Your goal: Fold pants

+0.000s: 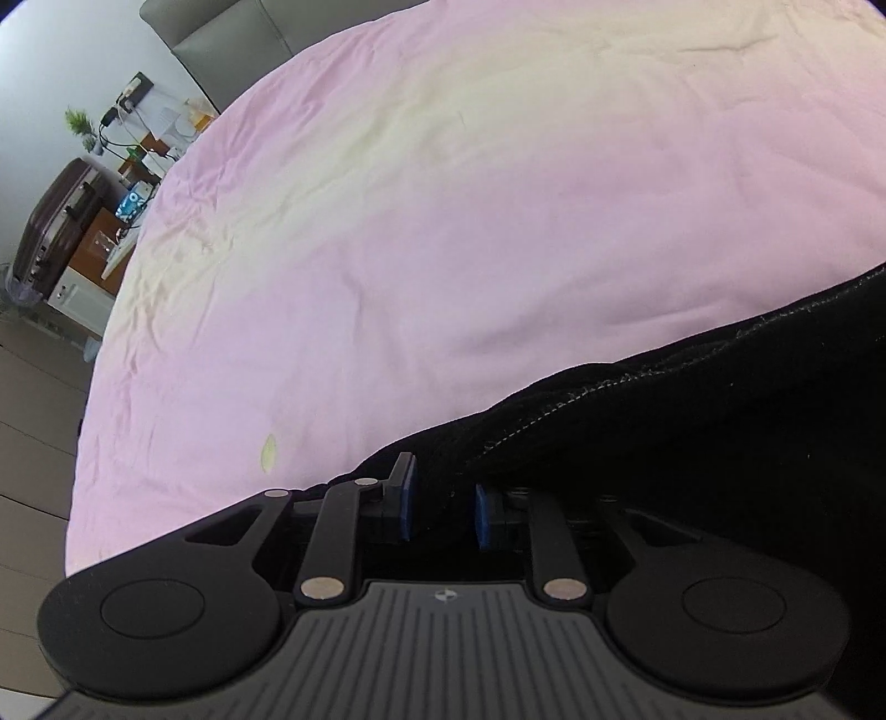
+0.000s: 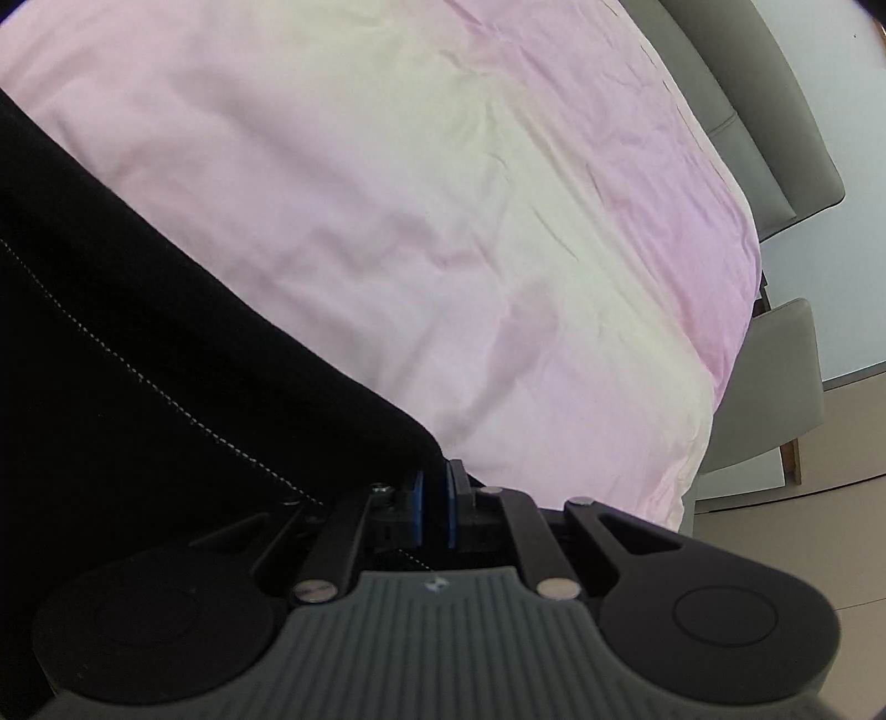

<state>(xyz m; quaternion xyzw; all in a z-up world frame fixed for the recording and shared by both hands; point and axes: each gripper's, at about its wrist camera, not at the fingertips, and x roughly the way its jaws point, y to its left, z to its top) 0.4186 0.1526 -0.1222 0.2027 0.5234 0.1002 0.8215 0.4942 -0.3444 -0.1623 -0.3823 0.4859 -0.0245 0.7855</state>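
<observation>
The black pants [image 1: 692, 421] with pale stitching lie on a pink bed sheet [image 1: 443, 221]. In the left wrist view they fill the lower right, and my left gripper [image 1: 443, 498] is shut on their edge, with cloth between its blue pads [image 1: 408, 498]. In the right wrist view the pants [image 2: 138, 343] fill the left side, and my right gripper [image 2: 436, 498] is shut on a corner of them, its blue pads [image 2: 451, 504] nearly together. The cloth is stretched between the two grippers, just above the sheet.
The pink sheet [image 2: 470, 221] covers the bed ahead of both grippers. A grey headboard [image 1: 221, 44] is at the far end. A brown suitcase [image 1: 55, 221] and a cluttered desk [image 1: 133, 166] stand beyond the bed's left side. Grey chairs [image 2: 775, 376] stand at its right side.
</observation>
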